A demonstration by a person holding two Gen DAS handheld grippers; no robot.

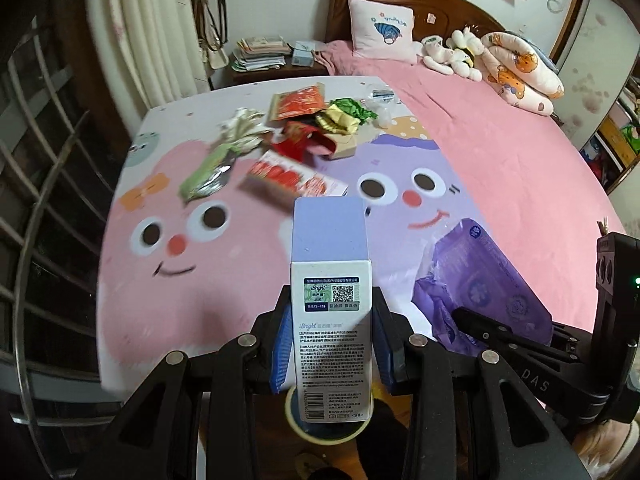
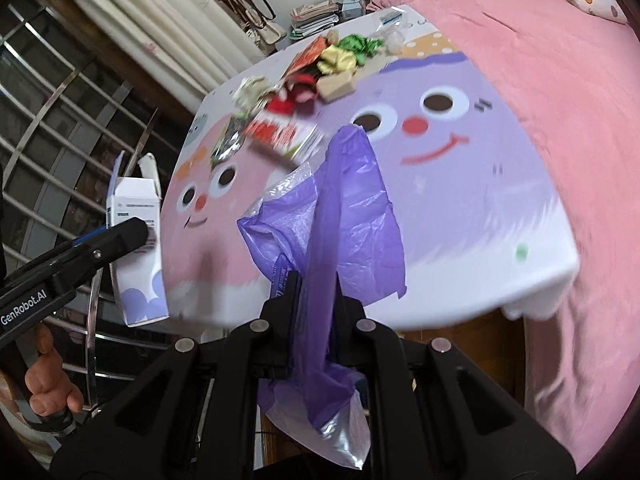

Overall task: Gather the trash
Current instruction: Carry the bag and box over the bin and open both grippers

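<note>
1. Trash (image 1: 304, 136) is lying in a loose heap of wrappers and small cartons on the cartoon-printed desk (image 1: 224, 272), at about eleven o'clock from the left hand-held gripper (image 1: 331, 344).
2. Left hand-held gripper is clamping an upright white-and-blue carton (image 1: 330, 280) between its blue pads, jaws partly apart around it.
3. Right hand-held gripper (image 2: 314, 320) is pinching a purple plastic bag (image 2: 344, 216), jaws nearly together on the film, with the bag draping over the desk's near edge.
4. Pink bed (image 1: 500, 152) is lying at one o'clock beyond the desk.
</note>
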